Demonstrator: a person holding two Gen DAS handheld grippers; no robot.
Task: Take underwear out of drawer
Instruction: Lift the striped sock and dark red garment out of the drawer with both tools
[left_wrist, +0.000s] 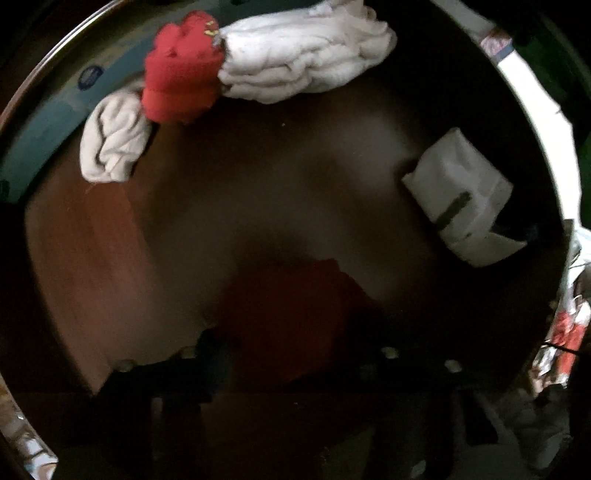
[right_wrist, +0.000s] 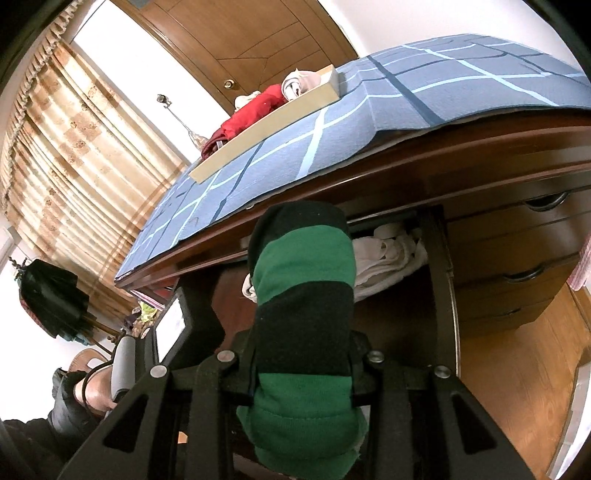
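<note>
Right wrist view: the right gripper (right_wrist: 303, 373) clamps a green-and-black striped underwear roll (right_wrist: 303, 295) before the open drawer (right_wrist: 436, 258). Left wrist view: the left gripper (left_wrist: 291, 354) is dark and blurred over a red garment (left_wrist: 288, 310); grip unclear.

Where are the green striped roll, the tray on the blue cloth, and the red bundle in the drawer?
green striped roll (right_wrist: 303, 317): right wrist view, dark middle band.
tray (right_wrist: 266, 122): right wrist view, near side wall.
red bundle (left_wrist: 181, 77): left wrist view, centre of fabric.

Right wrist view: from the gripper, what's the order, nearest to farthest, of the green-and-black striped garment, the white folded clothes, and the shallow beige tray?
1. Green-and-black striped garment, clamped in the right gripper.
2. White folded clothes, inside the open drawer.
3. Shallow beige tray, atop the dresser.
</note>
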